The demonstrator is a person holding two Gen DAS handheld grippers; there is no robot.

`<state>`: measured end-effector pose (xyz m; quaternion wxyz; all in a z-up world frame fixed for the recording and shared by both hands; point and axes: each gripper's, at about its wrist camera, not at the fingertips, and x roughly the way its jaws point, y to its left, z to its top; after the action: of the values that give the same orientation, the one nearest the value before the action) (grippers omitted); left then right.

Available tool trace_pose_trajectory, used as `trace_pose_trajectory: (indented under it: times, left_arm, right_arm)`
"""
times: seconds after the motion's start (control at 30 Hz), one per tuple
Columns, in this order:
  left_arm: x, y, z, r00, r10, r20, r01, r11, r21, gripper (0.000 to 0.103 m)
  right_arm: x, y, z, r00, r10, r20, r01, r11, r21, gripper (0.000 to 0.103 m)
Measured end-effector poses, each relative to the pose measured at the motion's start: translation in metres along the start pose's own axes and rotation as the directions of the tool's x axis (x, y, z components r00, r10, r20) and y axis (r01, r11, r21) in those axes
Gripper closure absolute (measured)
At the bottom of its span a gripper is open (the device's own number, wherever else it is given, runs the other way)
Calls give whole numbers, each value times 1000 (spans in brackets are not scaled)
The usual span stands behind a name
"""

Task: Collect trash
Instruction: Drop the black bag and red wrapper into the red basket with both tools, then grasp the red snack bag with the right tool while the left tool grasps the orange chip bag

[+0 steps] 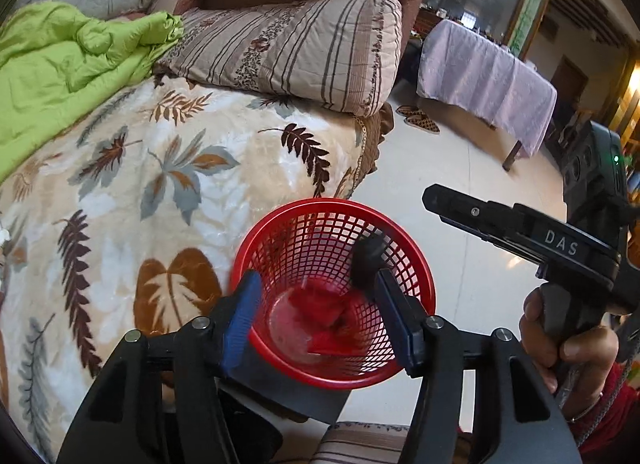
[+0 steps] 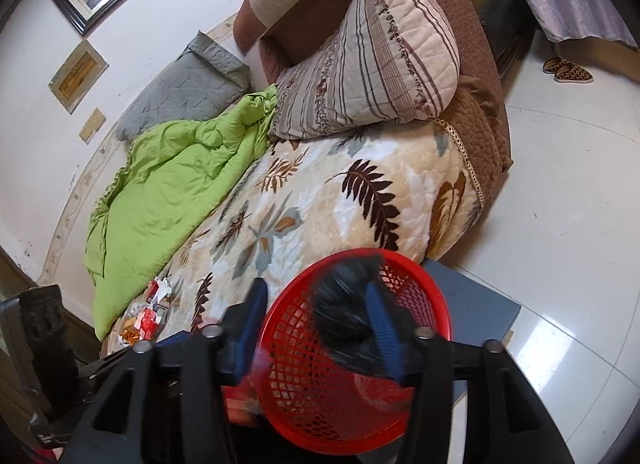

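A red mesh wastebasket (image 1: 416,276) stands on a grey stool beside the bed; it also shows in the right wrist view (image 2: 296,384). Red wrappers (image 1: 332,316) lie at its bottom. A dark, blurred object (image 1: 366,262) is in mid-air just inside the rim; in the right wrist view it (image 2: 344,304) sits between my right fingers, which stand apart. My left gripper (image 1: 316,316) is open above the basket. My right gripper (image 2: 316,328) is open over the basket. More wrappers (image 2: 148,316) lie on the bed's left edge.
The bed has a leaf-print blanket (image 1: 160,184), a green quilt (image 1: 60,64) and a striped pillow (image 1: 304,48). A grey stool (image 2: 480,304) holds the basket. White tiled floor (image 2: 560,204) lies to the right, with slippers (image 1: 418,118) and a cloth-covered table (image 1: 488,80).
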<state>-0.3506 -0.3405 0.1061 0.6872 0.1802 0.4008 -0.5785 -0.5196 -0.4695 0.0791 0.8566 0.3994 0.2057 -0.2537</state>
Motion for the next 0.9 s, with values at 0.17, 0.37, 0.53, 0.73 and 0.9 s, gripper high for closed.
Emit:
trace_pose_trajectory:
  times: [0.17, 0.37, 0.53, 0.73, 0.9]
  left_arm:
    - [-22, 25, -7, 998, 35, 46, -33, 999, -34, 44]
    - [-71, 82, -24, 981, 151, 121, -135, 982, -134, 40]
    - [-115, 143, -53, 955, 260, 140, -218, 941, -258, 38]
    - [-163, 224, -96, 910, 394, 134, -302, 846, -440, 38]
    - [-201, 286, -130, 860, 498, 112, -352, 737, -577, 38]
  right_arm:
    - [4, 6, 7, 1000, -27, 0, 27, 999, -30, 45]
    - [25, 56, 1, 998, 40, -42, -45, 991, -129, 45]
    - [61, 120, -24, 983, 114, -143, -145, 964, -225, 43]
    - [95, 191, -56, 953, 179, -243, -253, 914, -317, 41]
    - [125, 243, -82, 928, 191, -320, -311, 869, -385, 39]
